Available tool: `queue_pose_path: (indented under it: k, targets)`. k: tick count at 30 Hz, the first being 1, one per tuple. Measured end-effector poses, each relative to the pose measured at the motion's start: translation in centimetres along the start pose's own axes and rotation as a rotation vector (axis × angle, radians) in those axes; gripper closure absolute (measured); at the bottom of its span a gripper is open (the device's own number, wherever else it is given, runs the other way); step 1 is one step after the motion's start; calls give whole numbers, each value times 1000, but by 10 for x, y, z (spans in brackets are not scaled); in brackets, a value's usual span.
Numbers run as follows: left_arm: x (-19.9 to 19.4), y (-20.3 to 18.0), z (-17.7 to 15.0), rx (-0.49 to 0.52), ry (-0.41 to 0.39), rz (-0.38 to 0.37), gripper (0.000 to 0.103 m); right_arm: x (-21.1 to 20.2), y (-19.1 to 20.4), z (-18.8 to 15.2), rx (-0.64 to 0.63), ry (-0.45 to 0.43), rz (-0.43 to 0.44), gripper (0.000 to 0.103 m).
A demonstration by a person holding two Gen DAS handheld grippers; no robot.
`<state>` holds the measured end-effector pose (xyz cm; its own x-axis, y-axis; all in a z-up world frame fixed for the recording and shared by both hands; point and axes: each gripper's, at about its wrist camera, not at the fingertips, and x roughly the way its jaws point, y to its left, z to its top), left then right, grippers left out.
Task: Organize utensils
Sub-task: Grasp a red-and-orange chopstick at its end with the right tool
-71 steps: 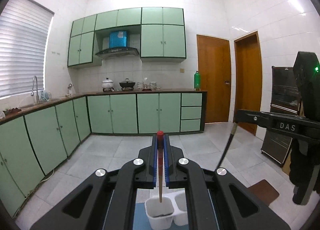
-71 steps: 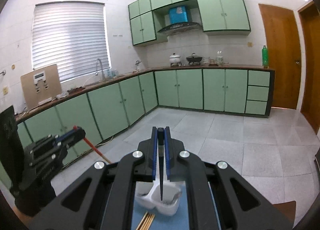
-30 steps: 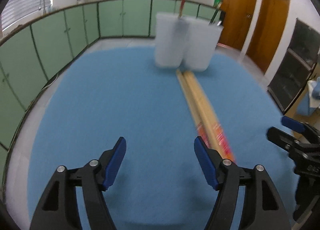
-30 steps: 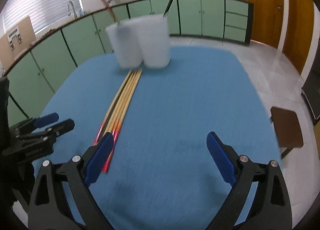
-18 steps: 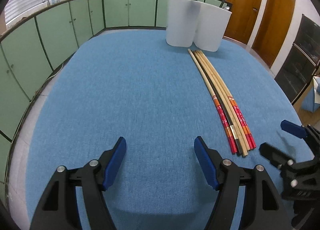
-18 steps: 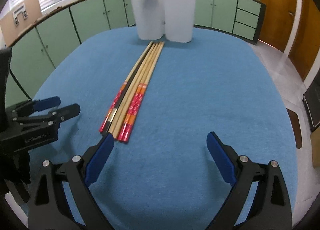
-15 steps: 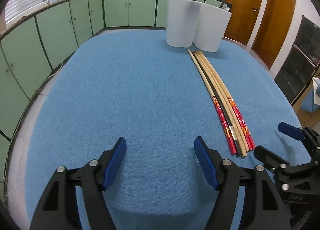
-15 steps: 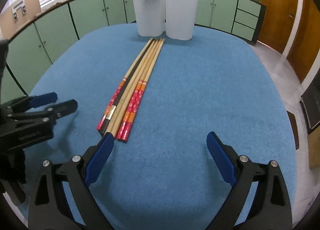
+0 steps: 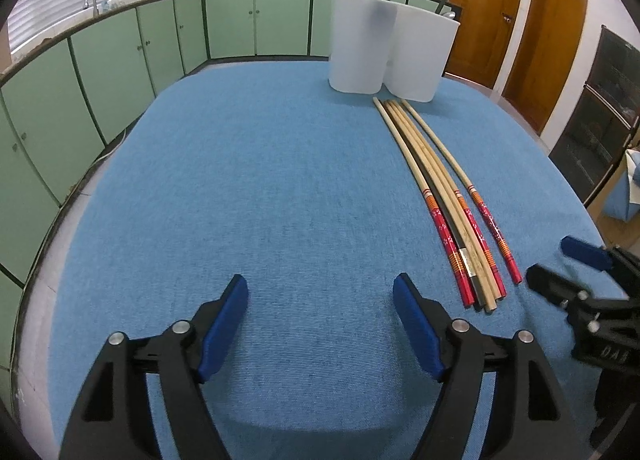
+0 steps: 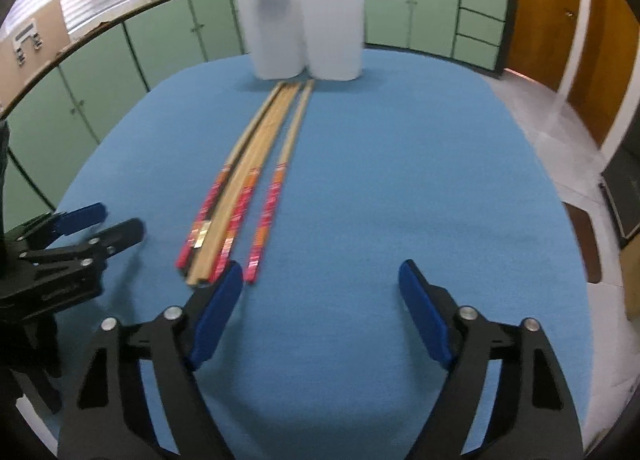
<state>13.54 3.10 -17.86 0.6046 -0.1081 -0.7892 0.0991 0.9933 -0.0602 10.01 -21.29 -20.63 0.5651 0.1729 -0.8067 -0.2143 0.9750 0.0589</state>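
Several long chopsticks (image 9: pixel 444 187) lie side by side on the blue tablecloth (image 9: pixel 260 179), wooden with red ends, one black; they also show in the right wrist view (image 10: pixel 248 175). A white two-cup holder (image 9: pixel 390 47) stands at the far end with a red-tipped chopstick in its left cup and a dark one in its right cup; it also shows in the right wrist view (image 10: pixel 304 33). My left gripper (image 9: pixel 320 300) is open and empty, left of the chopsticks' near ends. My right gripper (image 10: pixel 320 284) is open and empty, its left finger (image 10: pixel 216 300) just by those ends.
Green kitchen cabinets (image 9: pixel 120 59) run along the far wall and left side. Wooden doors (image 9: pixel 520 19) stand at the back right, a dark oven cabinet (image 9: pixel 600 111) to the right. The tablecloth's edge curves close on both sides.
Both grippers dropped from above the holder, opened, and now sit low over the near table. The right gripper has moved closer to the chopsticks' ends; one chopstick lies slightly apart.
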Motion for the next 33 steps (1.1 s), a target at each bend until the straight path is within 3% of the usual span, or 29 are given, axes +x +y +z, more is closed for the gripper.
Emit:
queue_pose_path:
  k: [5, 8, 10, 11, 22, 33]
  targets:
    - [-2, 2, -1, -1, -1, 9, 29, 5, 19, 0, -54, -9, -23, 51]
    - [-2, 2, -2, -1, -2, 12, 29, 8, 24, 3, -59, -16, -11, 72]
    - [-3, 0, -2, -2, -3, 4, 29, 10, 26, 4, -75, -20, 3, 93]
    - [-3, -1, -2, -1, -3, 0, 29, 10, 27, 3, -76, -19, 9, 97]
    - [-5, -42, -4, 75, 4, -88, 29, 4, -11, -2, 9, -25, -41, 98]
    - [0, -43, -5, 86, 0, -40, 25, 3, -19, -7, 26, -29, -36, 98]
